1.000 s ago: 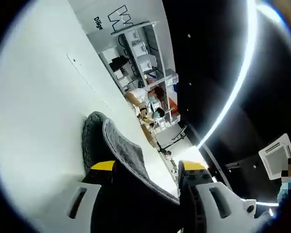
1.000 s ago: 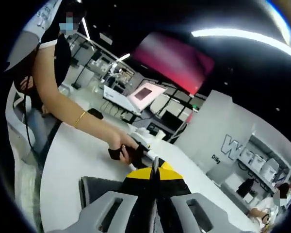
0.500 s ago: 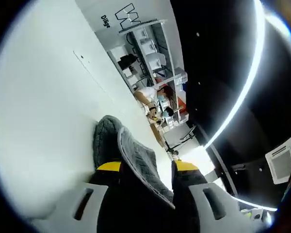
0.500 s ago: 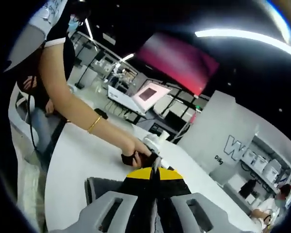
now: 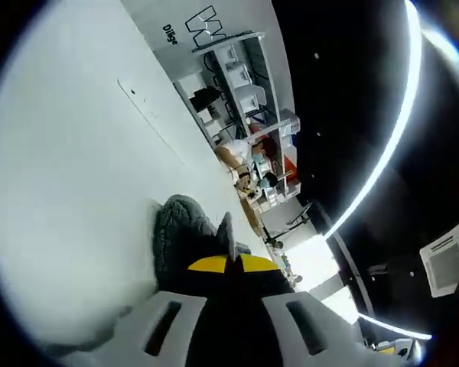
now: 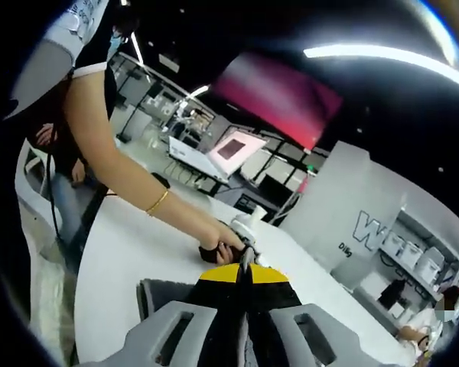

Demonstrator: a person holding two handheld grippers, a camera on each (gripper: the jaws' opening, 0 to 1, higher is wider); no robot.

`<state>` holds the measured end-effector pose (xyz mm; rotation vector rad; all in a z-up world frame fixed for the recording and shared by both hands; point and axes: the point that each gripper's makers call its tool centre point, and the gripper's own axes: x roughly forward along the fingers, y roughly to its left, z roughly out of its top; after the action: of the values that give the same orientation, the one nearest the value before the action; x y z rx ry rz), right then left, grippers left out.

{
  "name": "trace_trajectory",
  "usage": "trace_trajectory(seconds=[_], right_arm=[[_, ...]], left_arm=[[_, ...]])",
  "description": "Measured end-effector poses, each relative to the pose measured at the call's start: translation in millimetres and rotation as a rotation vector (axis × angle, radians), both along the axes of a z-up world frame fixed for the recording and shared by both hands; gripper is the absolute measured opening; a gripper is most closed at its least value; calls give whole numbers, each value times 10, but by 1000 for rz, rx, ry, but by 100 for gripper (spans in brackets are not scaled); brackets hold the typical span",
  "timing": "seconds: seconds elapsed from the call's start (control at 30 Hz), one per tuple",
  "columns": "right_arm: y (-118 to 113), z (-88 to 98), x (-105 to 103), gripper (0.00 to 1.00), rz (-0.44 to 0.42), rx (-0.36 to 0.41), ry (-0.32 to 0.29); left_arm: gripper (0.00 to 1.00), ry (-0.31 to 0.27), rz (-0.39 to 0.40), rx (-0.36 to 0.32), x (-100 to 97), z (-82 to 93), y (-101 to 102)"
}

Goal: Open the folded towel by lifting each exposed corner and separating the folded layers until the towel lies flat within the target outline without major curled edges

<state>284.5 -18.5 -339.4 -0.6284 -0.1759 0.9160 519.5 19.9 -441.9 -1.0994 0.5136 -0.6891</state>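
Note:
The grey towel [image 5: 180, 229] lies bunched on the white table [image 5: 69, 176] in the left gripper view. A thin edge of it stands up between the yellow-tipped jaws of my left gripper [image 5: 229, 264], which is shut on it. In the right gripper view, a flat grey part of the towel [image 6: 157, 292] lies to the left of my right gripper [image 6: 242, 272]. This gripper is shut too, with a thin sliver of cloth sticking out between its tips. Just past those tips, a person's hand [image 6: 223, 249] holds the other gripper low over the table.
The person's bare arm [image 6: 115, 160] with a bracelet reaches across the white table [image 6: 130, 245] from the left. Shelves [image 5: 237, 76], desks and a seated person [image 5: 241, 157] stand far behind. A white wall with lettering [image 6: 367, 229] rises at the right.
My left gripper's jaws have gone from open around the raised towel fold to shut on its edge. The right gripper stays shut. The person's hand has sunk closer to it.

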Motion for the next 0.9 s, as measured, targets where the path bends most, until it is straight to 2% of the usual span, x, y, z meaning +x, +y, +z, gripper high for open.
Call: trace_trajectory(seconds=[0.03, 0.23, 0.33, 0.37, 0.43, 0.53, 0.7, 0.9], right_arm=[[-7, 3, 5, 0, -2, 3, -2], [-98, 36, 39, 0, -29, 25, -2], [-158, 74, 45, 0, -45, 37, -5], [-208, 104, 54, 0, -58, 56, 3], [-269, 147, 59, 0, -66, 73, -2], [-388, 205, 80, 0, -94, 87, -13], [-714, 280, 144, 0, -178, 128, -21], [-1240, 359, 184, 0, -304, 159, -36]], left_arm=[[1, 38, -3, -63, -10, 41, -18], [1, 5, -18, -37, -48, 160, -118], [1, -13, -34, -49, -76, 254, -184], [1, -36, -39, -75, -78, 344, -224], [1, -32, -42, -84, -74, 403, -265], [1, -56, -52, -80, -85, 504, -346], [1, -84, -55, -121, -65, 689, -492], [1, -121, -113, -150, -152, 943, -805]])
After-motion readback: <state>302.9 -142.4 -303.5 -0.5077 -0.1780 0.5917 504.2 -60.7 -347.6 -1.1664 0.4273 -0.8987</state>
